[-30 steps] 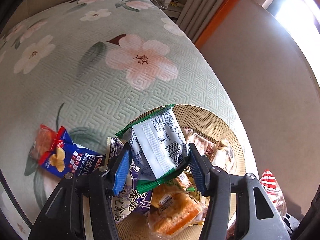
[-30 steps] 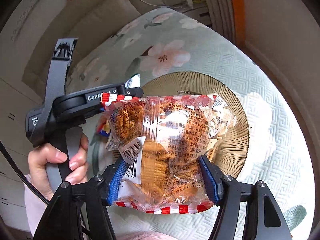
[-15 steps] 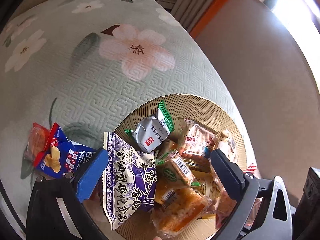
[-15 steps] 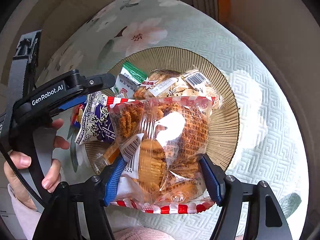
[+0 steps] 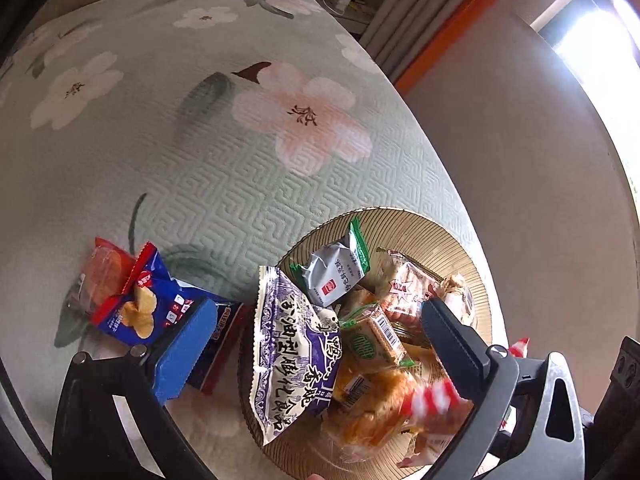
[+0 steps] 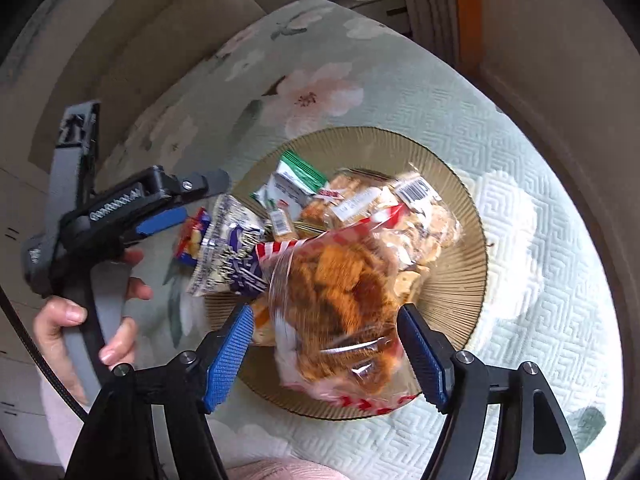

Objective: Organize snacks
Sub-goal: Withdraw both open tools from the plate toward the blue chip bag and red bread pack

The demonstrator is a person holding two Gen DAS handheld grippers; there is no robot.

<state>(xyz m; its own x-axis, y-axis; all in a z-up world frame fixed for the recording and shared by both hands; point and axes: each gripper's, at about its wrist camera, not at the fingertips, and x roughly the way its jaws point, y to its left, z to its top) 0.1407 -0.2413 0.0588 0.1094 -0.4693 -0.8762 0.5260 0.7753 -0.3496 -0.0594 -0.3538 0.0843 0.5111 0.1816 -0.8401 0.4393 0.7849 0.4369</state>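
Opening, the right gripper [image 6: 326, 354] jaws release the cracker bag [image 6: 340, 312] onto the plate [image 6: 460, 292]. Left gripper [image 5: 308, 344] jaws, now wide and empty, have dropped the green packet [image 5: 334, 276] there; chips [image 5: 140, 304] remain off the plate.

I saw a pale green cloth [image 5: 224, 184] with pink and white flowers on it. The round plate [image 6: 452, 292] was brown with thin lines. One snack bag [image 5: 292, 348] was purple and white. A small packet [image 5: 336, 276] was grey with green edges. The chip bag [image 5: 140, 304] was blue and red. The big clear bag [image 6: 340, 304] had orange snacks and red-and-white stripes.
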